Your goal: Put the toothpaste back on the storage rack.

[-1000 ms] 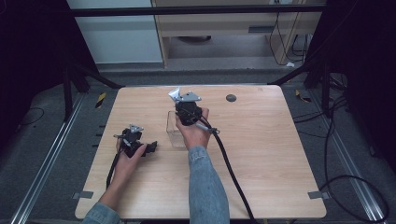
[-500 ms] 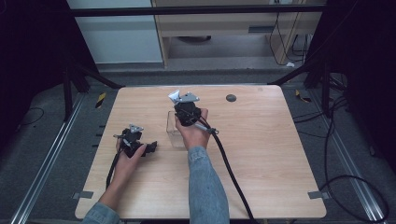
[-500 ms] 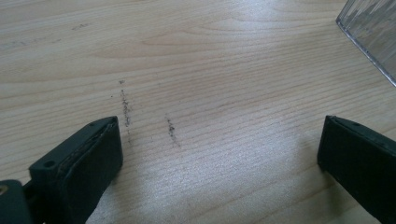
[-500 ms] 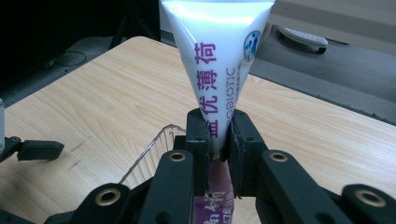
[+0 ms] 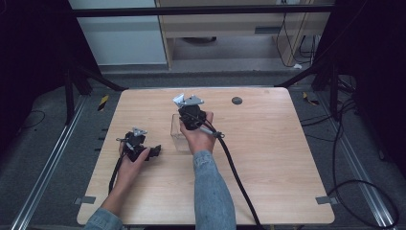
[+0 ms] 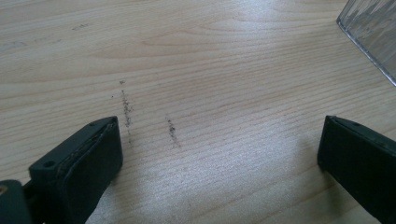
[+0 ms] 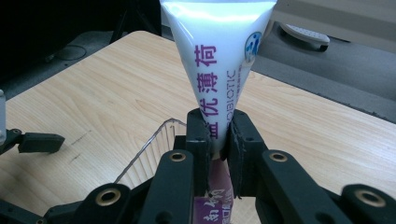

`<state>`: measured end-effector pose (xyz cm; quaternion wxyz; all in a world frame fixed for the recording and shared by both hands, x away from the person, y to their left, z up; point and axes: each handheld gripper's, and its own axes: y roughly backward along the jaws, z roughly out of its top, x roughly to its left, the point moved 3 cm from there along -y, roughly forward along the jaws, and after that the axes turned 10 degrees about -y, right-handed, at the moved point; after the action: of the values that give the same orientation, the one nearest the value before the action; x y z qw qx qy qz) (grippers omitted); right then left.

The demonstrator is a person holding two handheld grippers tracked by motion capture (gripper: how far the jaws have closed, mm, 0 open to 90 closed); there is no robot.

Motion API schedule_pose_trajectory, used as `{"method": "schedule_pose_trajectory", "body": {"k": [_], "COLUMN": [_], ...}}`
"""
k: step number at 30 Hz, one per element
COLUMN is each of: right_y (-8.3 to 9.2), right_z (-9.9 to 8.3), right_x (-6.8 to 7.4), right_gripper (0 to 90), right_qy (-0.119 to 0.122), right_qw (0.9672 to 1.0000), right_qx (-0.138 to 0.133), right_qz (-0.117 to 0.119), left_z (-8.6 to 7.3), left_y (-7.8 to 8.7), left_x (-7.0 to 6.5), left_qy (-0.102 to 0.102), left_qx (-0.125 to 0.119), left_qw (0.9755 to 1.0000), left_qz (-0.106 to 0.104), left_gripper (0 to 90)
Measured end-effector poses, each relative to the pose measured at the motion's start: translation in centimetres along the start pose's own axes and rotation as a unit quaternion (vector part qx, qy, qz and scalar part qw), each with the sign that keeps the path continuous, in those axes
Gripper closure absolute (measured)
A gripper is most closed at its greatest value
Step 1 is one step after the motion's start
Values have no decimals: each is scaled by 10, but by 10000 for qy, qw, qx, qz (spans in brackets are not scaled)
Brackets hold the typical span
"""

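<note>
My right gripper is shut on a white tube printed with purple characters. The tube's flat wide end points up and away from the camera, and its purple lower end hangs between the jaws. Just below and left of it stands a clear ribbed plastic container. In the high view the right gripper hovers over this container near the table's middle. My left gripper rests low on the wood to the left, jaws wide apart. In its own view the left gripper holds nothing, and a container corner shows at top right.
A small dark round object lies near the far edge of the wooden table. The right gripper's cable trails back over the front edge. Faint dark scuffs mark the wood between the left jaws.
</note>
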<state>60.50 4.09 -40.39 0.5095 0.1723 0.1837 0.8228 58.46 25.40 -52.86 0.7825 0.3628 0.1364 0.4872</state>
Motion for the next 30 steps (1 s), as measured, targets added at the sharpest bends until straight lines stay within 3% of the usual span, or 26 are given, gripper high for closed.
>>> {"method": "schedule_pose_trajectory", "body": {"k": [30], "right_y": [-4], "right_z": [-11], "right_x": [8], "right_gripper": [799], "right_qy": [-1], "right_qw": [9997], "right_qx": [217], "right_qz": [88], "left_z": [0], "left_y": [0], "left_x": [1], "left_qy": [-17], "left_qx": [8], "left_qw": [10000], "left_qz": [-11], "left_gripper": [0]}}
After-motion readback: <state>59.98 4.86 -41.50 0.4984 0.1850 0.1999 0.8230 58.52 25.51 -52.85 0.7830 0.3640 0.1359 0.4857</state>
